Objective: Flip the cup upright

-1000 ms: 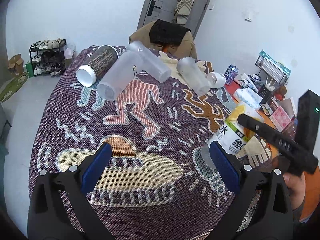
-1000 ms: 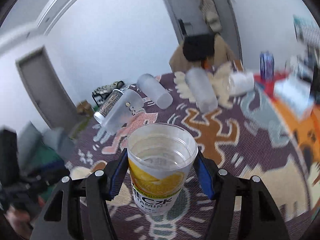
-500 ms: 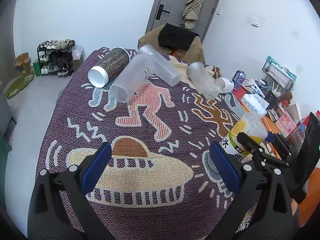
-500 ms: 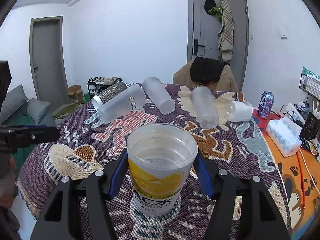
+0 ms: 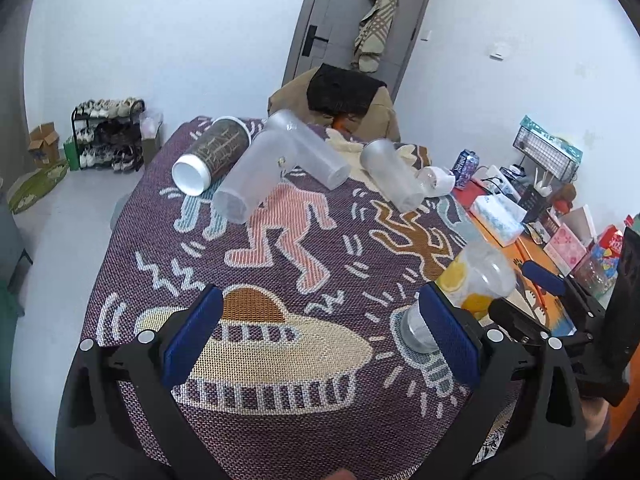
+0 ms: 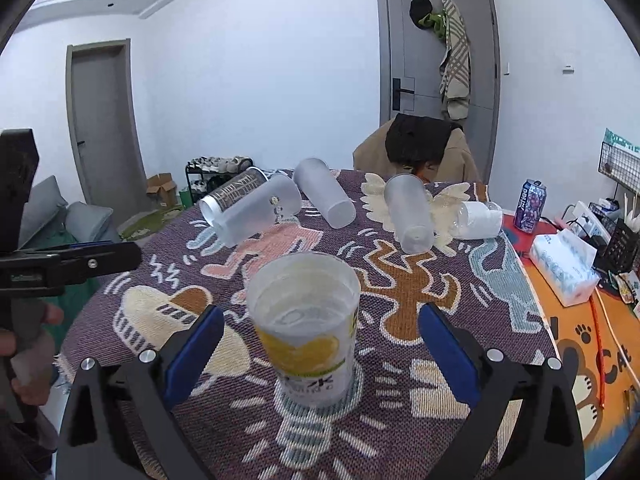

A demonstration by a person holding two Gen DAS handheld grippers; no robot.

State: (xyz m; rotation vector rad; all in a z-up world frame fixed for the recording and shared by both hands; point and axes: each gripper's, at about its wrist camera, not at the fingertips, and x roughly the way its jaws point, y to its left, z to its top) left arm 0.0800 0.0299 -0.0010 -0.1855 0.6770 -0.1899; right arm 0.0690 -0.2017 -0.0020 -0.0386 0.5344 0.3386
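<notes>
nearest, right gripper (image 6: pixel 318 354) spread wide, jaws apart on either side of the lemon-print cup (image 6: pixel 306 322) and touching nothing. standing upright, mouth up, on the patterned cloth (image 6: pixel 400 312) near the front edge of the bench, just right of centre. left gripper (image 5: pixel 320 354) also spread wide, empty, hovering over the front edge further left. likely done for this cup, yet a careless withdrawal could clip its rim and tip it, being light and tall. further back, frosted cups (image 6: pixel 260 214) (image 6: pixel 324 198) (image 6: pixel 410 212) and a dark printed cup (image 6: pixel 232 196) lying on their sides toward the far edge; round bodies prone to rolling off if nudged. beyond, a chair draped with a coat (image 6: pixel 416 148).
</notes>
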